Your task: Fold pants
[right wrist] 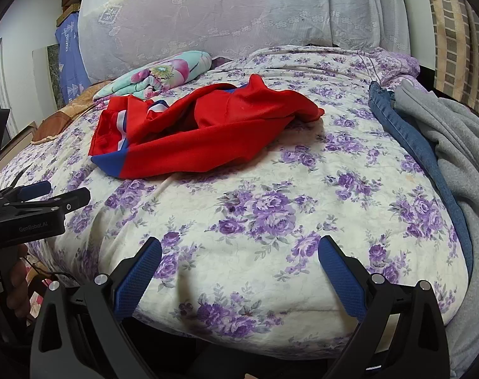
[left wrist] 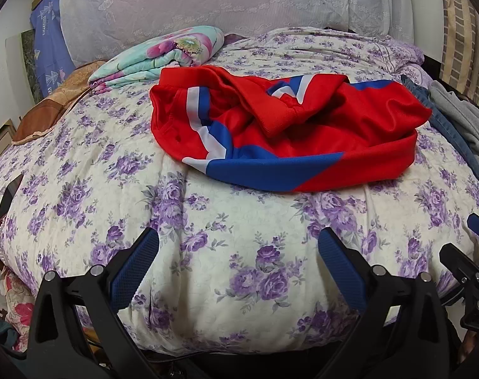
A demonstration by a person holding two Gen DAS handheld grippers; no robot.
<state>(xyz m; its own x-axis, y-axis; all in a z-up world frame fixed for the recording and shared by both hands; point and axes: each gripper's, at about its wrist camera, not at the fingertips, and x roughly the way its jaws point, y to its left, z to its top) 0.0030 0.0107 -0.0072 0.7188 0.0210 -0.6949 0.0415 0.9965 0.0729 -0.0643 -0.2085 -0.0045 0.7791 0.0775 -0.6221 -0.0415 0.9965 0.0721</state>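
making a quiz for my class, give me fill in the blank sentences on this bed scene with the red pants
1. The crumpled red pants with blue and white stripes lie on a quilt printed with ____ flowers.
2. Both the left gripper and the right gripper are ____.
3. The blue denim garment lies beside a ____ fleece garment.

Missing words: purple; open; grey

Lighting: even, diffuse indoor light, moderately bright; source not visible. Shadows: soft, faint, under the red pants (left wrist: 280, 129) and along folds of the floral quilt (left wrist: 208, 221). Glare: none. Focus: sharp centrally, slightly soft at margins. Distortion: strong fisheye bowing; dark vignette in corners of both views.
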